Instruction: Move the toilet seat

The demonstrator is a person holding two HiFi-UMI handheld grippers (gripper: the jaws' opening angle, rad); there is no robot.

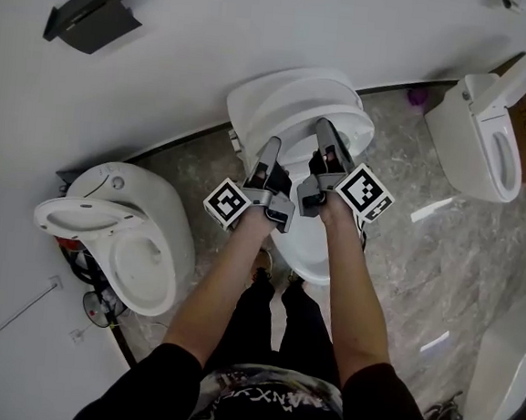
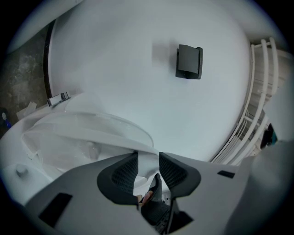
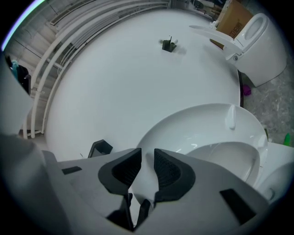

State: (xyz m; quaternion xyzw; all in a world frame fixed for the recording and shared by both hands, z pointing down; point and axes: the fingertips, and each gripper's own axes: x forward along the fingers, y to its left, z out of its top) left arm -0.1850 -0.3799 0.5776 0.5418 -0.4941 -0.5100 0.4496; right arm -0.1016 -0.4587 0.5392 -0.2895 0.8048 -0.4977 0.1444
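The white toilet stands against the wall in the middle of the head view, with its seat tilted up toward the wall. Both grippers reach over the bowl to the seat's front rim. My left gripper is shut on the rim; in the left gripper view the white seat edge fills the gap at my left gripper. My right gripper grips the rim beside it, with the white seat running between the pads of my right gripper.
Another toilet with its seat raised stands at the left, one more at the right, and a white fixture at the lower right. A black holder hangs on the wall. The person's legs stand before the bowl.
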